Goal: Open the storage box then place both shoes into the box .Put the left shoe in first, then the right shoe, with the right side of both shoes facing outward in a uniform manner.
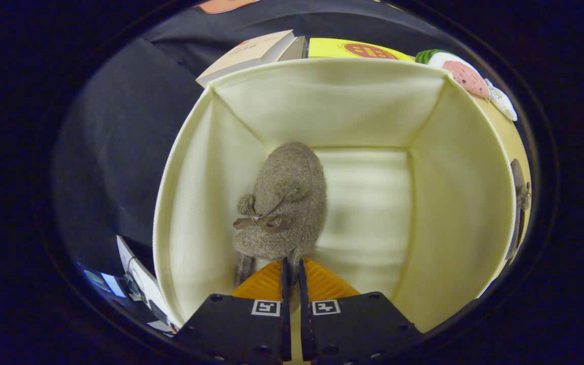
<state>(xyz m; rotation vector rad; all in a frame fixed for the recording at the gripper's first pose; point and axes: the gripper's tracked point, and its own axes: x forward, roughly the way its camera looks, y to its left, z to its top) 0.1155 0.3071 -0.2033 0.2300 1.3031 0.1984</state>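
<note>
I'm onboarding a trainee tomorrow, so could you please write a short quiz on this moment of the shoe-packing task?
1. True or false: the cream fabric storage box is open.
2. What do the gripper fingers pinch? A) fuzzy brown-grey shoe with a ribbon bow B) box wall C) nothing
3. Fill in: the second fuzzy shoe lies ___ the box, past its right wall.

Key: 1 true; 2 A; 3 outside.

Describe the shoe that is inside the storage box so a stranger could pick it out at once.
Start at the open cream fabric storage box. Inside it, against its left wall, hangs a grey-brown fuzzy shoe, toe pointing down toward the floor of the box, its heel edge pinched by the hand-held gripper. A small brown ribbon bow and pompoms on its upper mark it; a second shoe lies outside the right wall.
</note>
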